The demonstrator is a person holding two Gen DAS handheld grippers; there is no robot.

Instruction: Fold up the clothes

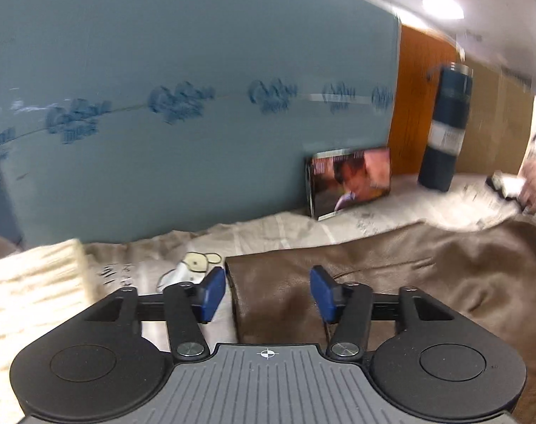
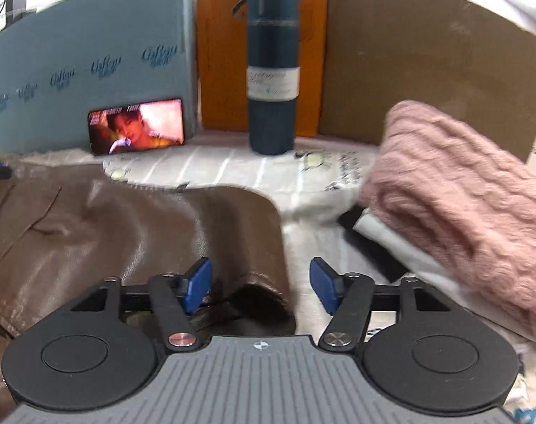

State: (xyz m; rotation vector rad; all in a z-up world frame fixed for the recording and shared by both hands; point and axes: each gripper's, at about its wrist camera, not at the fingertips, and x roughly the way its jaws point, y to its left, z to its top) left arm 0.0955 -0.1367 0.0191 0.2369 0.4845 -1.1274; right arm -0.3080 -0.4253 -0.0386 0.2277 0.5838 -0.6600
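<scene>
A brown leather jacket [image 1: 391, 275] lies spread on the printed white cloth. In the left wrist view my left gripper [image 1: 267, 295] is open, low over the jacket's left edge, with nothing between its blue pads. In the right wrist view the jacket [image 2: 126, 233] fills the left half, with a pocket flap at far left and a sleeve cuff near the gripper. My right gripper [image 2: 261, 288] is open over the jacket's right edge, the cuff opening between its fingers.
A folded pink knit sweater [image 2: 473, 219] lies on a white and black stack at right. A cream knit garment [image 1: 31, 282] lies at left. A dark blue bottle [image 2: 272, 70], a phone [image 2: 137, 125] playing video, a blue foam board [image 1: 197, 106] and cardboard [image 2: 427, 63] stand behind.
</scene>
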